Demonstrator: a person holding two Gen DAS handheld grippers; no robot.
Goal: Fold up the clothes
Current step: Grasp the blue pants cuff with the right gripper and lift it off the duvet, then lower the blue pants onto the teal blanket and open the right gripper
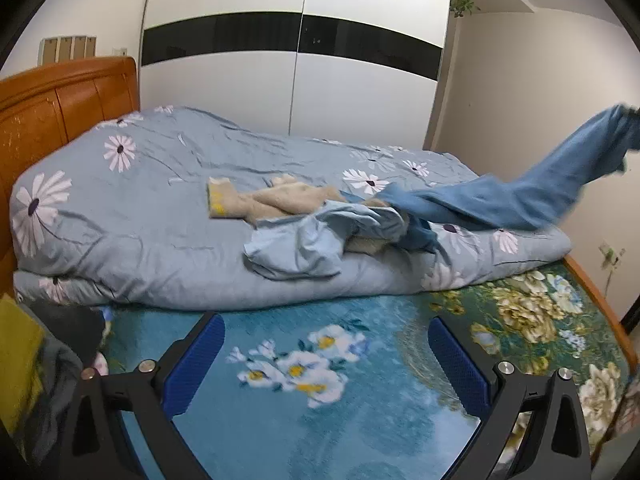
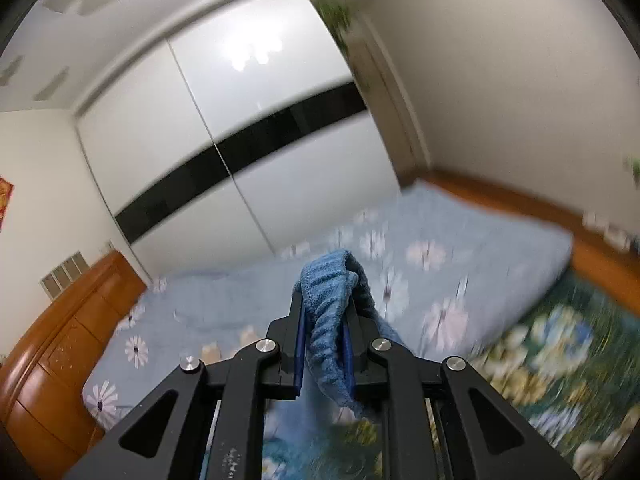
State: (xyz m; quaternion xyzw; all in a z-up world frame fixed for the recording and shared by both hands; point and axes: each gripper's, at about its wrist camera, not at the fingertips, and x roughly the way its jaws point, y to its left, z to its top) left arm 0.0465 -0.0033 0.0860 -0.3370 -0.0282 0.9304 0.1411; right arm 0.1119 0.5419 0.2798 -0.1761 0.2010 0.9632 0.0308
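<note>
My right gripper (image 2: 325, 308) is shut on the elastic edge of a blue fleece garment (image 2: 334, 300) and holds it in the air above the bed. In the left wrist view that blue garment (image 1: 520, 196) stretches from the clothes pile up to the right edge. The pile on the folded quilt also holds a light blue shirt (image 1: 308, 240) and a beige garment (image 1: 272, 200). My left gripper (image 1: 326, 352) is open and empty, low over the flowered bed sheet, in front of the pile.
A folded blue daisy quilt (image 1: 140, 208) lies across the bed. The orange wooden headboard (image 1: 52, 108) is at left. A white wardrobe (image 1: 296, 64) stands behind. Dark and yellow clothes (image 1: 36, 364) lie at the left near my left gripper.
</note>
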